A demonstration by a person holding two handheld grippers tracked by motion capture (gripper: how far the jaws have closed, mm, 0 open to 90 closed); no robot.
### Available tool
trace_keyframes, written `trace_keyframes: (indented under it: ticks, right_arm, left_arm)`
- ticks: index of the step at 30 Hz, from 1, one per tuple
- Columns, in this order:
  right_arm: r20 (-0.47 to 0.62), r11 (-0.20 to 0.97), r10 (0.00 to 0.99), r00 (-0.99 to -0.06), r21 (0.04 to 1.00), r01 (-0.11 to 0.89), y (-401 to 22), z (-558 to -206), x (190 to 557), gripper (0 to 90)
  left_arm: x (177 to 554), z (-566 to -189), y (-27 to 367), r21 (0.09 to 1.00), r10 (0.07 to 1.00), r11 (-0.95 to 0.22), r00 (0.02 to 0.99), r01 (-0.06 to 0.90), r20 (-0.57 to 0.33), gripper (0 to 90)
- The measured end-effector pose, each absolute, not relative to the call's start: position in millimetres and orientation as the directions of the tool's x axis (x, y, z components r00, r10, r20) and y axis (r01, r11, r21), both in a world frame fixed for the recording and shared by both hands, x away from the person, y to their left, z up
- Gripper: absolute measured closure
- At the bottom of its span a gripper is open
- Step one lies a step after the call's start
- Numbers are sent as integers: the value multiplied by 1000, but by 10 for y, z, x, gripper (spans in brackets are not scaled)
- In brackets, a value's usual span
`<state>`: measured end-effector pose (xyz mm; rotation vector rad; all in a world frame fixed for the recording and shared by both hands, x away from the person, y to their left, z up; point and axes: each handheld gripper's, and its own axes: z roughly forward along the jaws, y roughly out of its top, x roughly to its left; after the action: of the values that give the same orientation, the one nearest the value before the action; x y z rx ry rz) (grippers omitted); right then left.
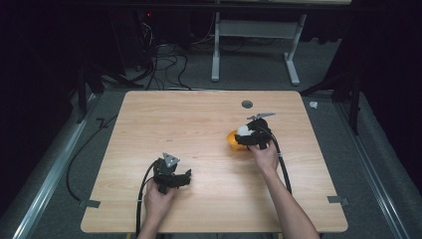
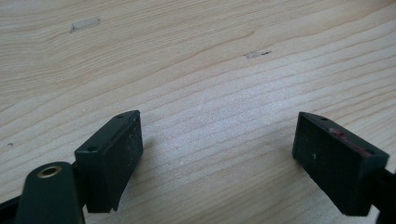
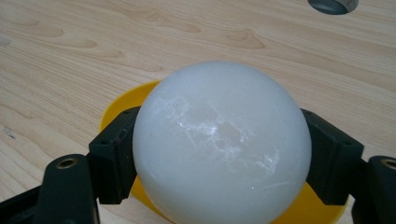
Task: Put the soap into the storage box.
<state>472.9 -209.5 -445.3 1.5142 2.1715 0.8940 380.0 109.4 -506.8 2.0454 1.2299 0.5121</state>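
So I've got the white ball (image 3: pixel 222 144) pinched between the jaws of my right gripper (image 1: pixel 251 137), sitting right over the yellow dish (image 3: pixel 122 103) at about 2 o'clock from the middle of the table (image 1: pixel 199 114). Looks to me like the placing (or lifting) step; honestly I can't tell whether the ball is resting in the dish or hanging just above it. If it's a place, the next move is just to ease down and let the jaws part slowly so the ball doesn't roll off the rim.

My left gripper (image 1: pixel 174 177) is parked at about 7 o'clock, jaws wide apart with bare wood between them.

Most of the dish is hidden behind the ball, and from the high view the ball is mostly covered by the gripper.
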Motion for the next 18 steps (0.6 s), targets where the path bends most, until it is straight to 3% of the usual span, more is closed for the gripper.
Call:
trace_keyframes:
  ticks: [18]
  right_arm:
    - [86,225,931,-355,631,742,-2084,-4572,4791,242]
  left_arm:
    - [3800,-5068,1095,727,880,-317,475,610,-15,165]
